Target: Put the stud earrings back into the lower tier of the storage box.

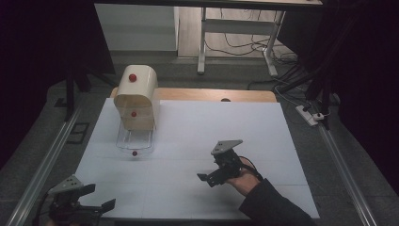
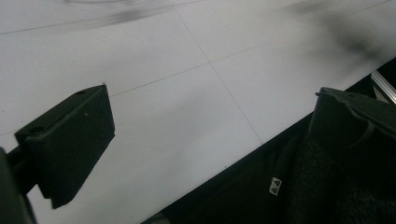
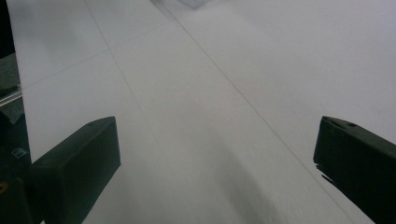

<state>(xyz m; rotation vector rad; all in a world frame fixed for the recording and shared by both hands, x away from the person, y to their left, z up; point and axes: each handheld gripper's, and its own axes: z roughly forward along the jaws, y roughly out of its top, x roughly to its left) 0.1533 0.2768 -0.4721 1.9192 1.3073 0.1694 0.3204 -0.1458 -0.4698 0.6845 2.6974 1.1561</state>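
While nothing is held in either tool, the left gripper (image 1: pixel 96 197) is seen nearest, at the front left corner of the white table (image 1: pixel 197 127), its jaws spread wide over bare surface — the same wide gap is shown in the left gripper view, with a dark sleeve (image 2: pixel 299 186) below. Further in, toward the right of centre, the right gripper (image 1: pixel 207 179) is held low by a hand (image 1: pixel 243 181), jaws wide apart and pointed left, nothing between them. Beyond, at the far left, the cream bread box (image 1: pixel 136 96) is found with its wire tray (image 1: pixel 134 140) drawn out in front; a red knob (image 1: pixel 134 153) is carried on the tray's front edge. A slip is judged likely if that small knob is approached off-centre — the jaws could close past it, or the light box could be dragged across the smooth sheet rather than the tray slid.
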